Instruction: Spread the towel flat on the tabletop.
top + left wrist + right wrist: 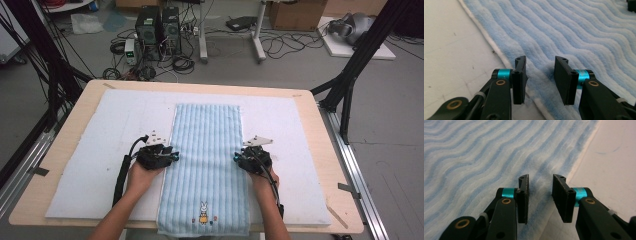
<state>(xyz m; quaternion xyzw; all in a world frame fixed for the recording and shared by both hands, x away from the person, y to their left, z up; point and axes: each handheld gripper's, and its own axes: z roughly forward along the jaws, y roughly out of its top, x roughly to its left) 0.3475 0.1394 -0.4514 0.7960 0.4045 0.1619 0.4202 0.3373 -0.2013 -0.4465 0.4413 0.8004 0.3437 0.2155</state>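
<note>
Grippers are working both long sides of a blue striped towel (206,165) that is lying flat and lengthwise on a white mat (115,145) covering a wooden table (60,165); the towel's near end, carrying a small embroidered rabbit (203,214), is hanging just over the table's front edge. On the person's left, the left gripper (540,75) is sitting at the towel's left hem with its jaws standing apart, one plate over the white border and the other over the pile, and nothing is being held between them. Opposite, the right gripper (540,195) is mirroring that stance at the right hem, jaws likewise parted and empty, with the cloth's edge running between the plates; both tools are resting roughly halfway along the towel.

Judging from this, a two-sided pinch of the hems is being prepared, probably for a fold. Risks are looking modest but real: jaws closing too high could be catching pile alone and slipping off; jaws pressing too low could be nipping the mat along with the hem; uneven grips could be dragging the towel askew, leaving the fold crooked.
</note>
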